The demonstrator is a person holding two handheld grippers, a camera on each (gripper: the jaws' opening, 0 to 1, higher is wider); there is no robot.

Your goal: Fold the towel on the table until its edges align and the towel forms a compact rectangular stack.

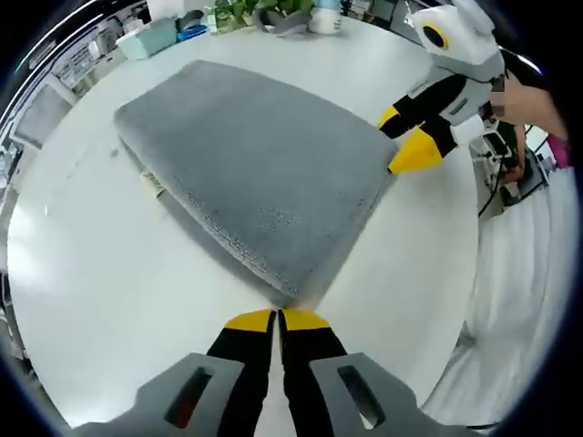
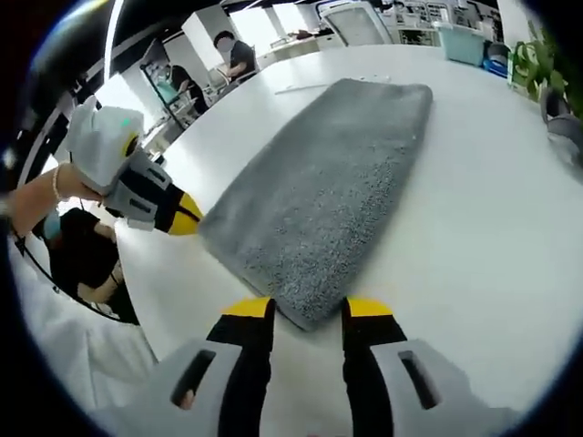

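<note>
Towel first: the grey, nubby terry-cloth towel point(image 1: 250, 173) lies flat on the round white table point(image 1: 100, 291), already doubled over at least once, since a second layer shows along its edge toward seven o'clock in the left gripper view. Its outline is a fairly neat rectangle with edges roughly matched.

At six o'clock of the left gripper view, the left gripper point(image 1: 277, 320), black with yellow tips, has its jaws pressed together right at the towel's near corner; whether cloth is caught between them I cannot tell. In the right gripper view the right gripper point(image 2: 303, 308) stands with jaws spread, a near corner of the towel point(image 2: 328, 196) lying between the yellow tips, not yet pinched. Each gripper also appears in the other's view: the right one point(image 1: 408, 138) at two o'clock beside the towel's far corner, the left one point(image 2: 193, 218) at nine o'clock.

Judging from this, the task is partly done: one fold seems made, and another fold or two is probably needed for a compact stack, starting from these two corners.

A teal plastic bin point(image 1: 146, 38) and green plants point(image 1: 239, 11) sit at the table's far rim near twelve o'clock. No brand, label or writing is readable anywhere.
</note>
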